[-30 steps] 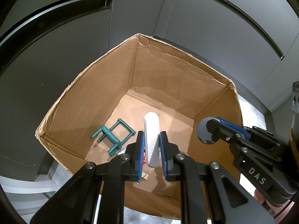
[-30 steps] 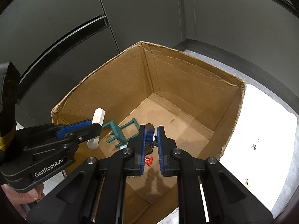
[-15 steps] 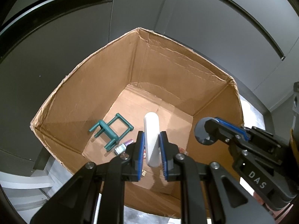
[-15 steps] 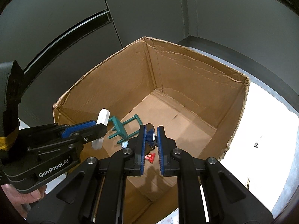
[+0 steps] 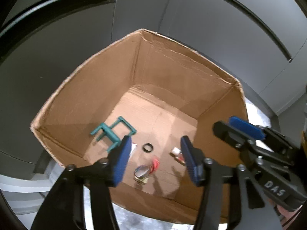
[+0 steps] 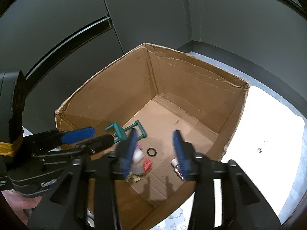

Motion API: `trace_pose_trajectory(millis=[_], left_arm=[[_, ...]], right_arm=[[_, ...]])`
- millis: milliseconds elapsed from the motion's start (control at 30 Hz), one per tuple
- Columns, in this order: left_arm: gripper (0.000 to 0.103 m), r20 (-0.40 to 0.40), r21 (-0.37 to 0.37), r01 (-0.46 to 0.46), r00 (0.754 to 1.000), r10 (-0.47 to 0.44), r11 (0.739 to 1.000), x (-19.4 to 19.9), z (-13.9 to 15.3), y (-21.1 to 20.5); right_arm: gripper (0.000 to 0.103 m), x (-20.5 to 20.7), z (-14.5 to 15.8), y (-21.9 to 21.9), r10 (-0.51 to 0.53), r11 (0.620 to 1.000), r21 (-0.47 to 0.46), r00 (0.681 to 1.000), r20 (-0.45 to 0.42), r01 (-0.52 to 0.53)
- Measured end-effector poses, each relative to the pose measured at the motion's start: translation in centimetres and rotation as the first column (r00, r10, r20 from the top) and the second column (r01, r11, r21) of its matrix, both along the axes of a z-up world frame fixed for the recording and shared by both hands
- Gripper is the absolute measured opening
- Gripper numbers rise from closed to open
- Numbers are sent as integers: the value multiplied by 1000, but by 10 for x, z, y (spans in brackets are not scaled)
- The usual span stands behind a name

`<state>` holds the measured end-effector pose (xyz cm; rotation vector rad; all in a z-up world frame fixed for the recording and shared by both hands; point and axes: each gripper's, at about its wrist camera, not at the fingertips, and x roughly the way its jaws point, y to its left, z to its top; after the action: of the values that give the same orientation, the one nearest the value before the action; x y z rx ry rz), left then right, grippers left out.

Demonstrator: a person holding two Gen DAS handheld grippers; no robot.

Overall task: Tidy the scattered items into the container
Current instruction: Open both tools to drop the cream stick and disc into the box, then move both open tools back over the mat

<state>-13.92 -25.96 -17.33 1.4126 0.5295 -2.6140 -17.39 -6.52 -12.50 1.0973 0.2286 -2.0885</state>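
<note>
Left wrist view: our left gripper [image 5: 155, 157] and right gripper [image 6: 154, 149] both hang spread wide and empty above the cardboard box [image 5: 172, 72]; the black ring [image 5: 148, 147] lies on its floor.

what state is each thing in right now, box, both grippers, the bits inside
cardboard box: open-topped, upright
left gripper: open, empty, above box
right gripper: open, empty, above box
green toy chair: tipped over on box floor
black ring: flat on box floor
</note>
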Motion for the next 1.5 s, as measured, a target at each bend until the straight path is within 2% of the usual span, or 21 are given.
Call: trace_pose_trajectory(millis=[67, 100, 133, 333, 633, 900, 1267, 1500], left_arm=[[67, 1, 7, -14, 1000, 14, 1000, 1, 0, -3], [68, 1, 16, -19, 1000, 19, 1000, 1, -1, -4], [68, 1, 18, -24, 1000, 24, 1000, 1, -1, -5], [68, -3, 6, -41, 999, 41, 999, 4, -1, -5], [68, -26, 8, -1, 1000, 2, 1000, 0, 7, 18], [68, -54, 31, 68, 996, -66, 997, -15, 16, 73], [68, -96, 42, 220, 972, -215, 975, -32, 30, 177], [68, -60, 43, 297, 954, -294, 954, -44, 10, 236]], right_arm=[[54, -2, 0, 3, -11, 1000, -4, 1000, -2, 11], [62, -3, 1, 4, -15, 1000, -8, 1000, -2, 15], [66, -4, 1, 5, -17, 1000, -12, 1000, -2, 17], [66, -4, 8, 11, -22, 999, -26, 1000, -11, 22], [66, -6, 17, 41, -56, 998, -29, 998, -26, 56], [66, -19, 13, 98, -143, 990, -10, 990, -13, 143], [66, -38, 1, 214, -307, 951, 32, 952, 4, 307], [66, -47, -14, 266, -360, 931, 64, 933, 22, 359]])
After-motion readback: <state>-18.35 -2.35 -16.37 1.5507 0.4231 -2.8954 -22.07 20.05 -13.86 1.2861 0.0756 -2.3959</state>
